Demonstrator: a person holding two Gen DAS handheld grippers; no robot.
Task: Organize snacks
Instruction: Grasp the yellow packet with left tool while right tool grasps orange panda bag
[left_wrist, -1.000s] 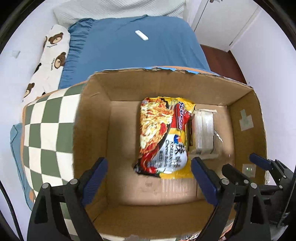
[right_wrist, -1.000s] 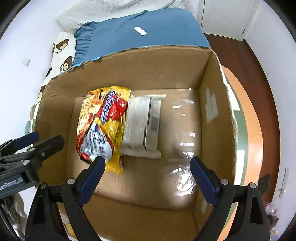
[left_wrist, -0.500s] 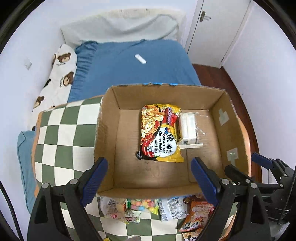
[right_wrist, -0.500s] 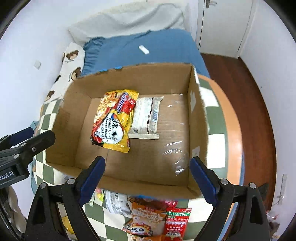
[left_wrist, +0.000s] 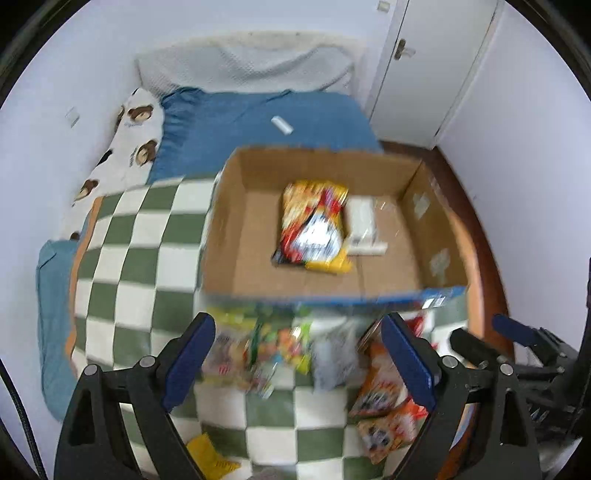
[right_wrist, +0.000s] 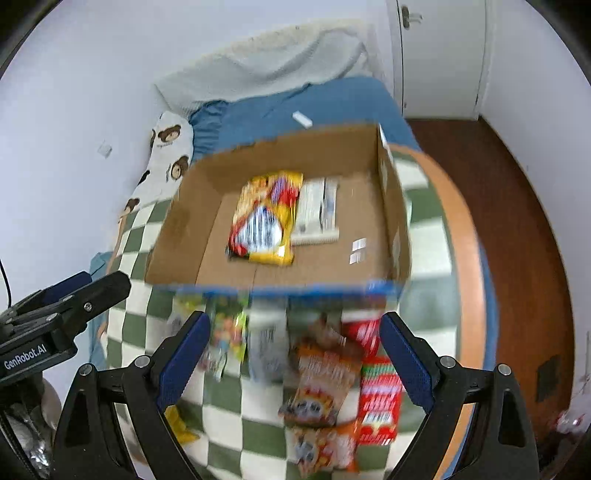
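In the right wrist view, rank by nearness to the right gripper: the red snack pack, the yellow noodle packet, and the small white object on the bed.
1. red snack pack, on the checked cloth, just inside the right gripper's right finger.
2. yellow noodle packet, farther off, inside the cardboard box.
3. small white object, beyond the box on the blue bed.
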